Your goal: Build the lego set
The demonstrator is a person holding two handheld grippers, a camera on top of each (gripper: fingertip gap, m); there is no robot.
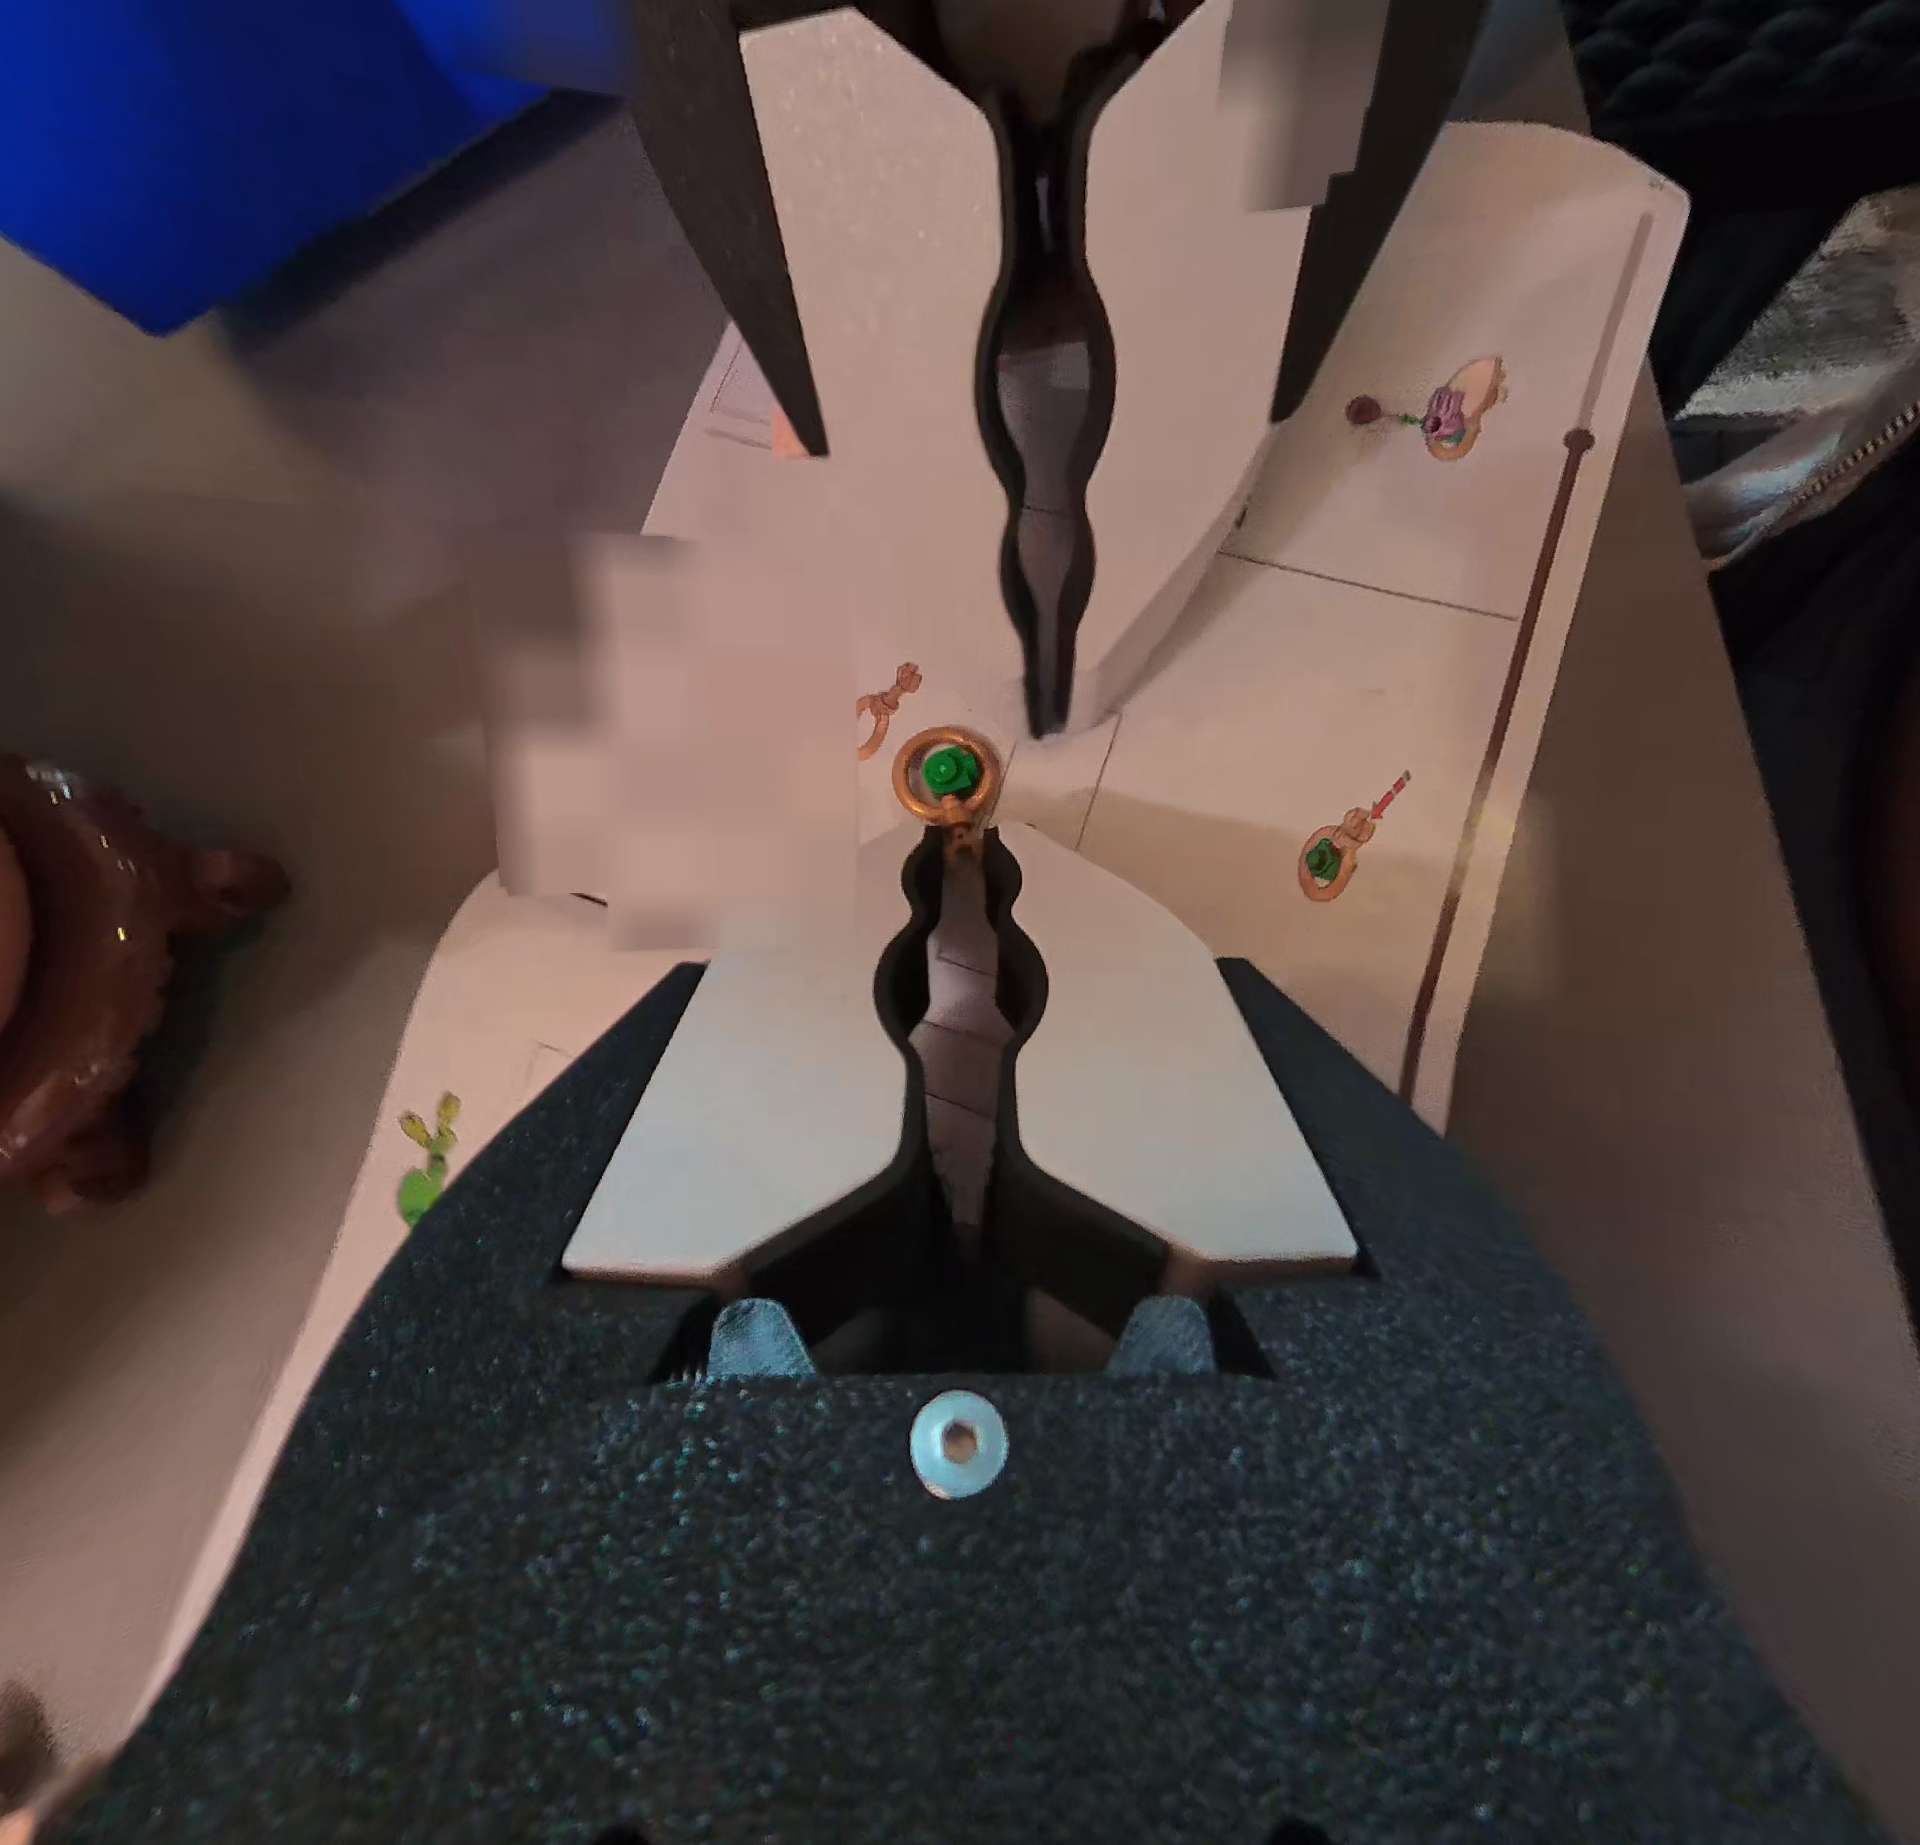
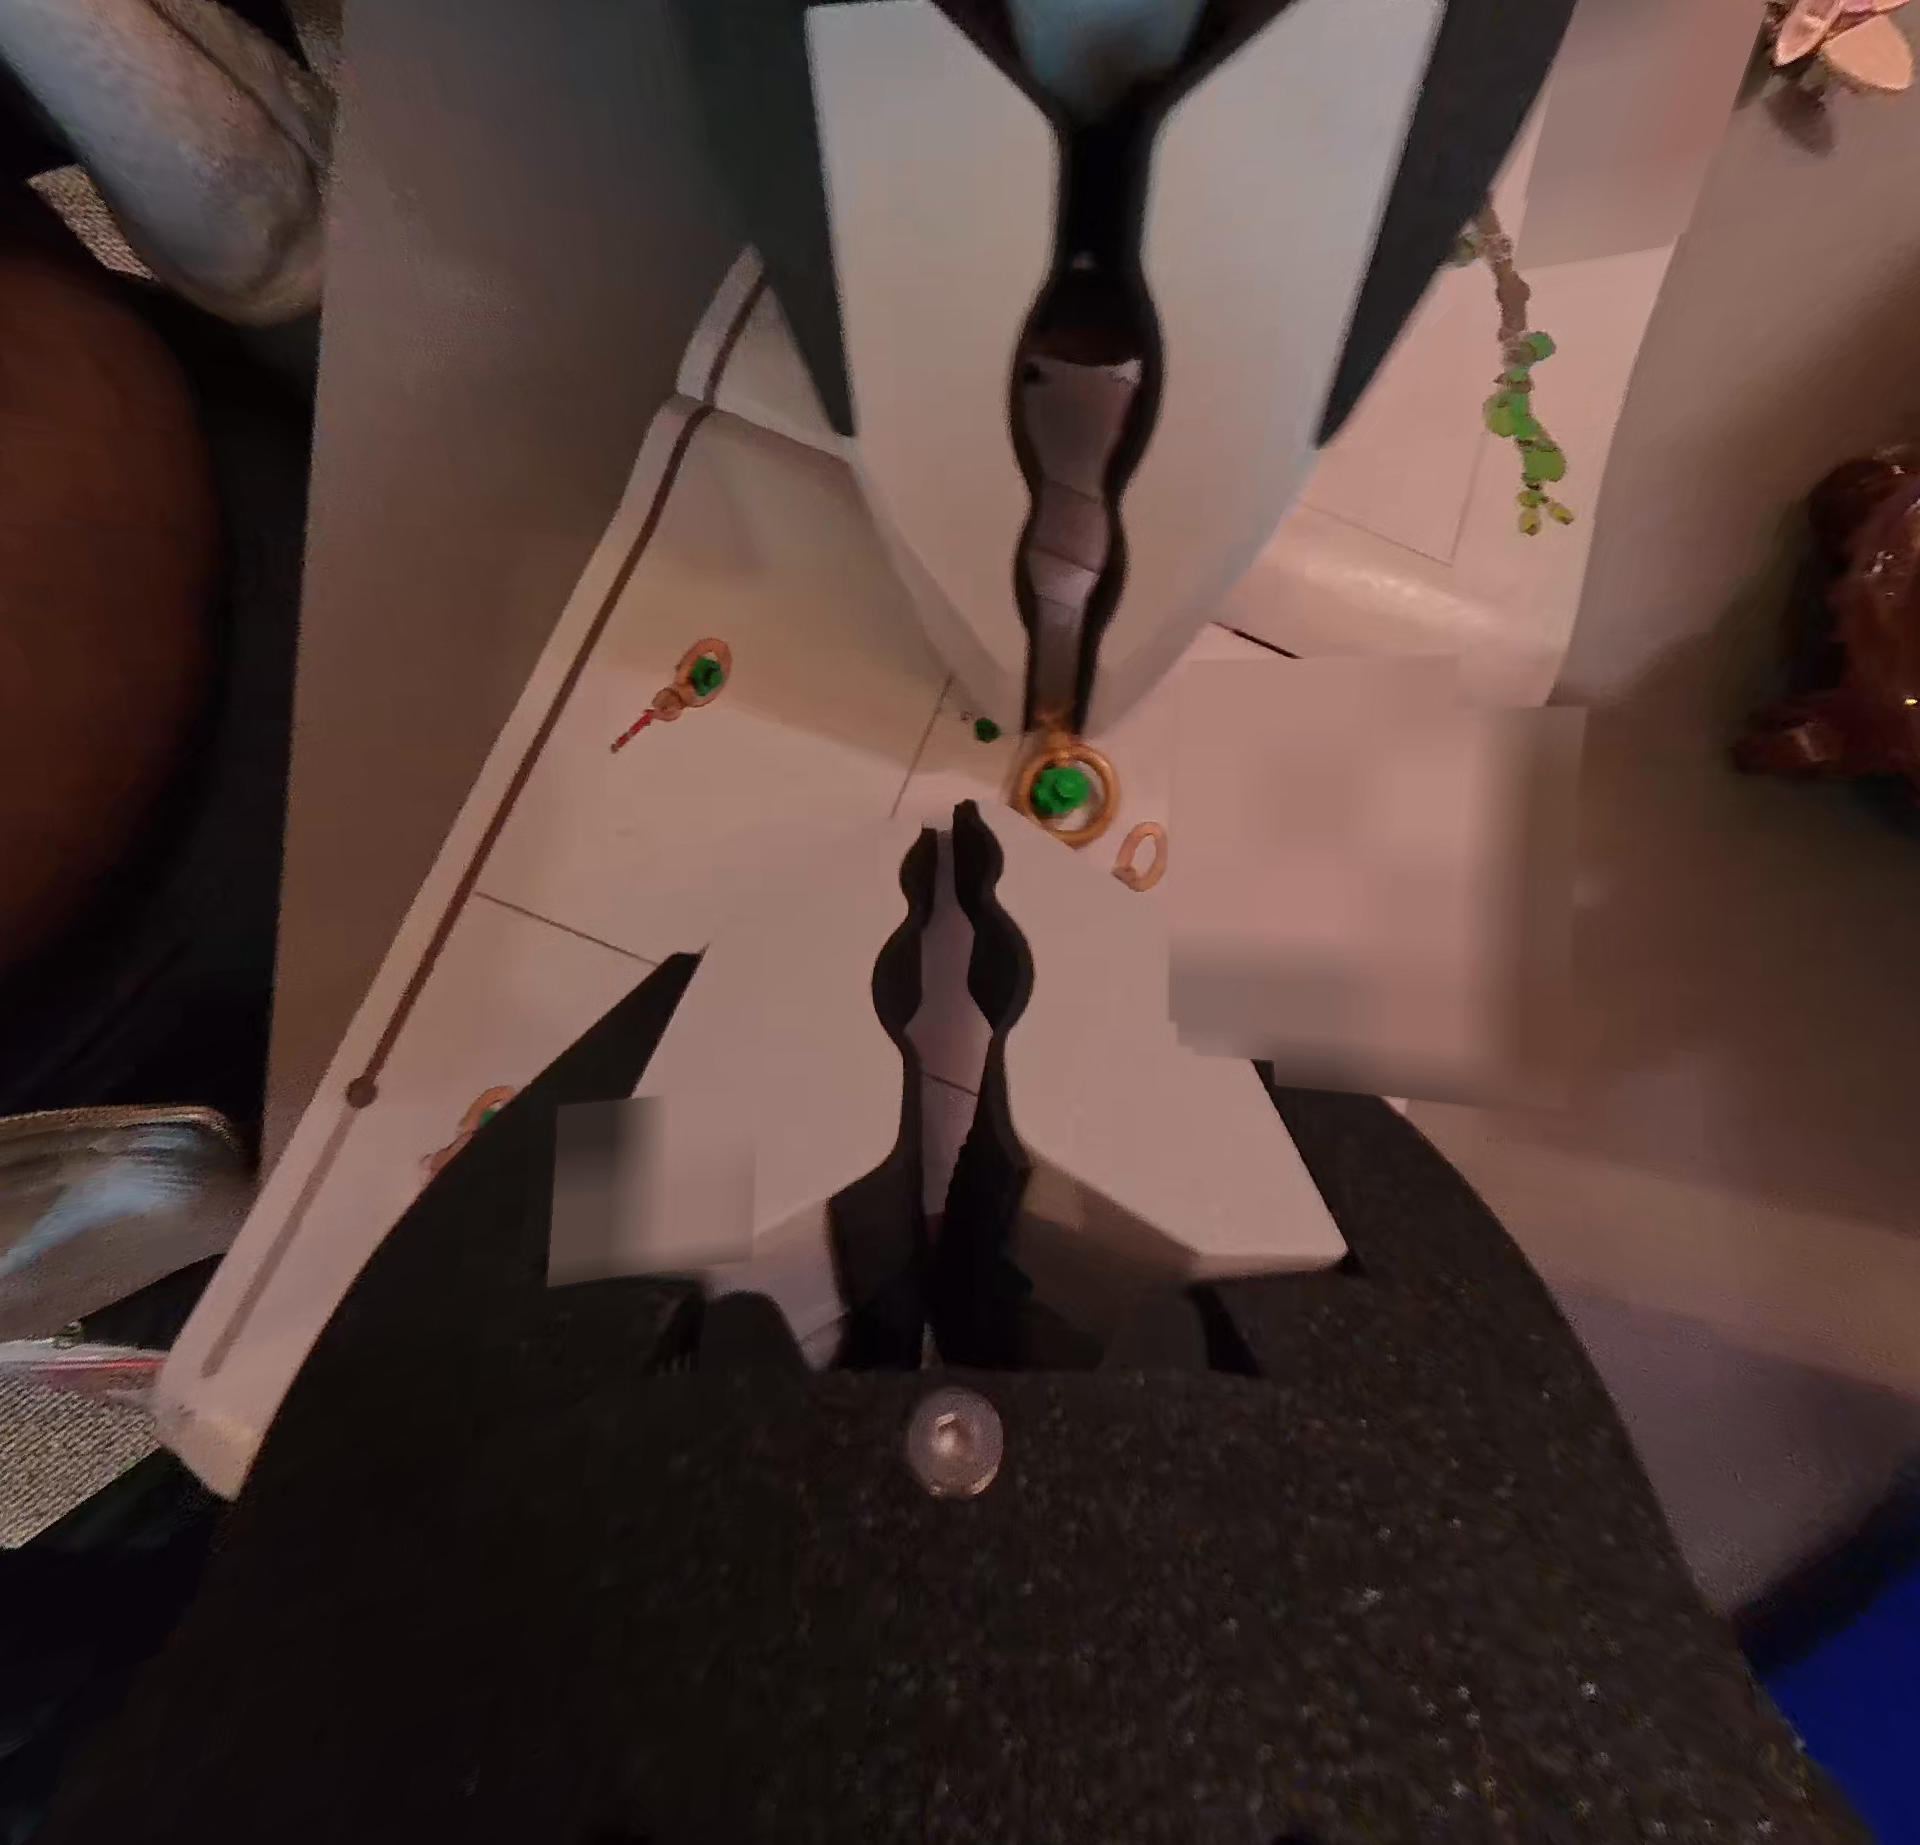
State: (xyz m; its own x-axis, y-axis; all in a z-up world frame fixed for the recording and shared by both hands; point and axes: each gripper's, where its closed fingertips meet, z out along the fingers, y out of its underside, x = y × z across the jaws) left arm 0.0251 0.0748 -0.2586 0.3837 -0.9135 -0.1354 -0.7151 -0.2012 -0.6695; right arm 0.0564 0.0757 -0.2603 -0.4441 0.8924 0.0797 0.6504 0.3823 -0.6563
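You've got the open white instruction booklet (image 1: 1382, 673) spread flat on the grey desk (image 1: 343, 507), right under both tools, so the printed step drawing sits beside the real parts for comparison. That's presumably why you're building on top of the page rather than off to the side.

Your left tool (image 1: 966, 839) is pinched shut on the little stem of the gold ring-shaped lego piece (image 1: 943, 772), holding the ring out ahead of its tips just over the page. Gripping the stem leaves the loop clear, which makes sense since the small green round lego stud (image 1: 943, 770) sits in the middle of it.

Your right tool (image 2: 954, 824) comes in from the opposite side, its tips nearly closed with just a sliver of gap and nothing between them. It's just beside the ring, not touching as far as I can tell. Looks placed to press or steady that stud.

The glossy brown figurine (image 1: 94, 974) is well off to the side, out of the way.
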